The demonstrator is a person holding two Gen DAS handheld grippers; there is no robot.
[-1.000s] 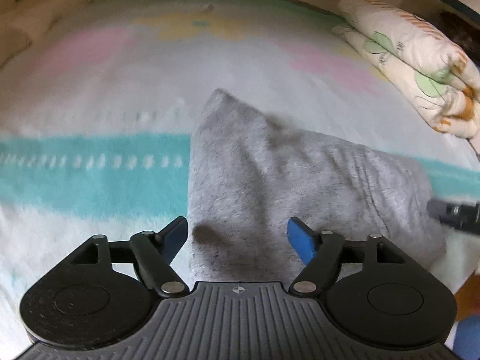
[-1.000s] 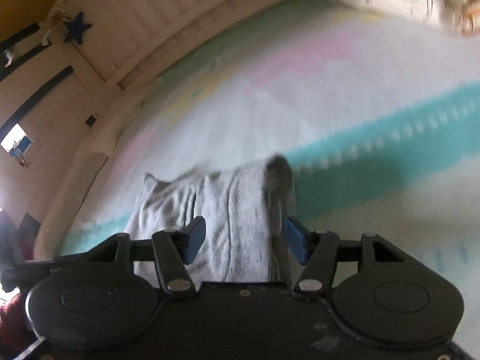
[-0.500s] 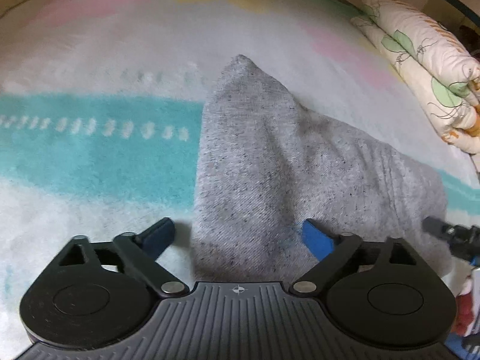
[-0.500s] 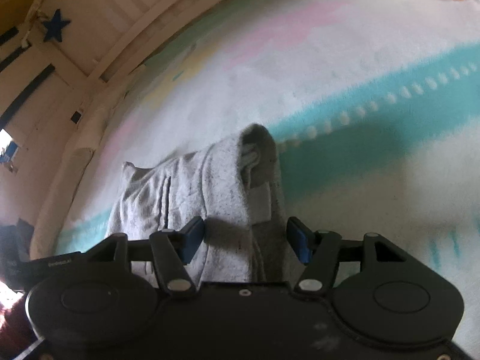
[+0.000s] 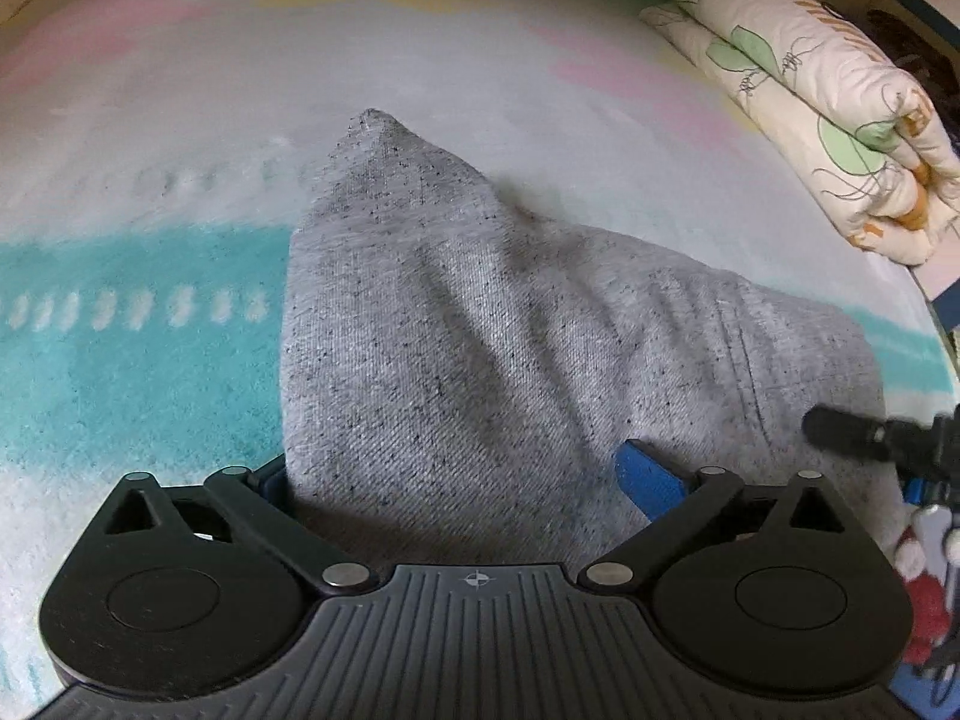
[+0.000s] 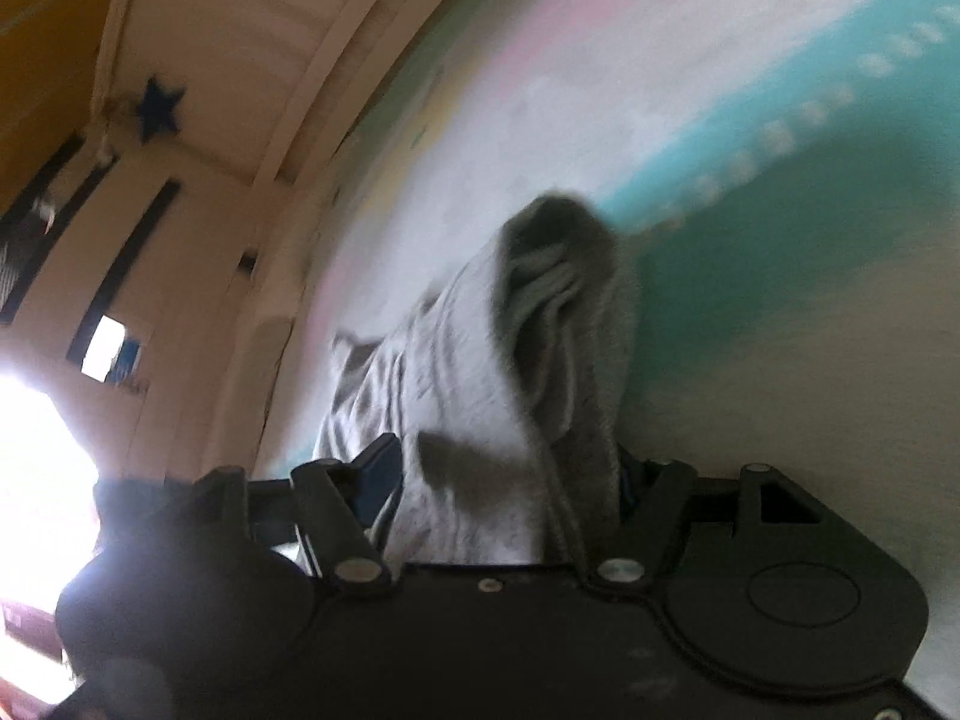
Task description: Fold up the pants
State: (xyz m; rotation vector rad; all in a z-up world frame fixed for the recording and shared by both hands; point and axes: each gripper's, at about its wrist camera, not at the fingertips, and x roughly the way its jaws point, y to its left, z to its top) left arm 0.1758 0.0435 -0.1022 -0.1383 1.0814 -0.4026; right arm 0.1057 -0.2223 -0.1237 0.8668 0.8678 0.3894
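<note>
A: Where are the pants now, and what do your tongs do?

B: The grey pants lie on the bed, on the striped blanket, already gathered into a thick bundle. Your left tongs stand wide apart over the near edge of the bundle; one blue pad shows on the cloth and the other is mostly hidden behind the fabric edge. They do not press anything.

A: And the right side?

B: Your right tongs are opening at this moment. A raised fold of the pants stands between the fingers, but the pads do not seem to squeeze it. In the left wrist view the tip of the right tongs shows at the far right end of the bundle.

A: So which step is it?

B: I judge that you are letting go after laying one fold down. The bundle is compact but not tidy: the far corner sticks up in a point, and the fold on the right side stands up like a ridge.

A: What does the next move ask?

B: You should draw both tongs back without dragging the cloth, because the fabric is soft and may follow the pads. Then press the ridge flat, or take both ends for one more fold. The folded quilt at the far right is well apart and will not disturb you
</note>
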